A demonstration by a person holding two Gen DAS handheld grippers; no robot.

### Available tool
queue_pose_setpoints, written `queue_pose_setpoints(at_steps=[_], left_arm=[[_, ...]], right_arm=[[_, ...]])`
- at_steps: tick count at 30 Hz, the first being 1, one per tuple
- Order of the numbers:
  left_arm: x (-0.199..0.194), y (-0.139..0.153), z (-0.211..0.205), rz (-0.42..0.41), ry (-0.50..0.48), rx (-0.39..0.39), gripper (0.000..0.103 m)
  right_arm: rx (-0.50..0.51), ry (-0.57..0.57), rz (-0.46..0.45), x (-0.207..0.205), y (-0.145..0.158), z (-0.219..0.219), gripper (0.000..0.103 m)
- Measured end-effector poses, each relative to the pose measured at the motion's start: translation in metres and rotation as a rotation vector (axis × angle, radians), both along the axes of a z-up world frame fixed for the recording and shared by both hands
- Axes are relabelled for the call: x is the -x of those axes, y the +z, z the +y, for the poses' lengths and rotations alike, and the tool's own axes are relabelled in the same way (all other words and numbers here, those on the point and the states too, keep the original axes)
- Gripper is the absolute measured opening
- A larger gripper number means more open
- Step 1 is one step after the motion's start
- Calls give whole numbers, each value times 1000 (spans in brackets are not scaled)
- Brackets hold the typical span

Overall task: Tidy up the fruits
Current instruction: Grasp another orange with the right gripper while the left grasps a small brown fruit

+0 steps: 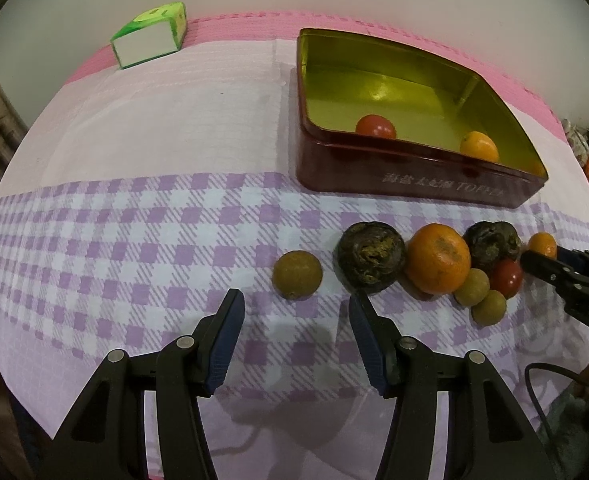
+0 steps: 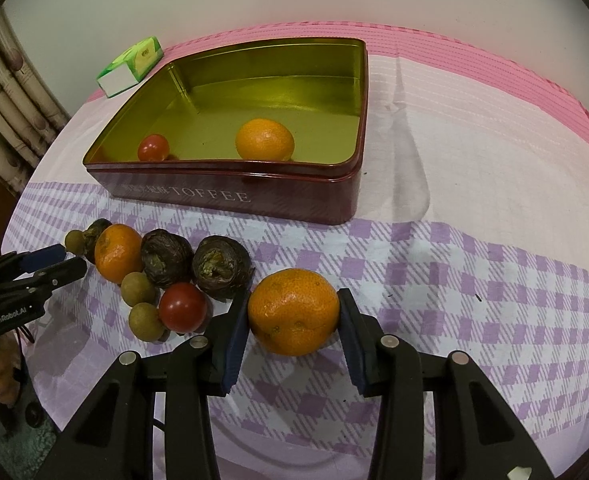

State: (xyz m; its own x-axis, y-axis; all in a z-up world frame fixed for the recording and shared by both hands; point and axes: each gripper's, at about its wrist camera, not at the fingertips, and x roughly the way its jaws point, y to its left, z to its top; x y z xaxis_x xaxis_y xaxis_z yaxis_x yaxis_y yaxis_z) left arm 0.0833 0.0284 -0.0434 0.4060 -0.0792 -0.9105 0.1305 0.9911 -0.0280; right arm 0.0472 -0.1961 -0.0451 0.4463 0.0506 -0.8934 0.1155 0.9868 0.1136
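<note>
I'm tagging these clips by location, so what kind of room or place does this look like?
Most likely a home, at a dining or side table. A checked tablecloth covers the table, a curtain hangs at the left, and a reused toffee tin serves as the fruit container.

Right gripper (image 2: 293,312) jaws pressing both sides of mandarin (image 2: 293,311); toffee tin (image 2: 230,192) sitting far behind.

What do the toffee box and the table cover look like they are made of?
Box: probably tin; its glossy gold inside mirrors the fruit, and its maroon outside is printed. Cover: looks like thin woven cloth, matte, with fold creases and a lilac check print.
</note>
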Motion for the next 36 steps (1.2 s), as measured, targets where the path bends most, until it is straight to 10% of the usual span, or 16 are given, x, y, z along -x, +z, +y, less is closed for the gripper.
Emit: queue_pose_setpoints(at_steps=[36], left_arm=[[-10, -4, -7, -57, -26, -42, 26]], right_arm=[[5, -1, -5, 0, -1, 1, 40]])
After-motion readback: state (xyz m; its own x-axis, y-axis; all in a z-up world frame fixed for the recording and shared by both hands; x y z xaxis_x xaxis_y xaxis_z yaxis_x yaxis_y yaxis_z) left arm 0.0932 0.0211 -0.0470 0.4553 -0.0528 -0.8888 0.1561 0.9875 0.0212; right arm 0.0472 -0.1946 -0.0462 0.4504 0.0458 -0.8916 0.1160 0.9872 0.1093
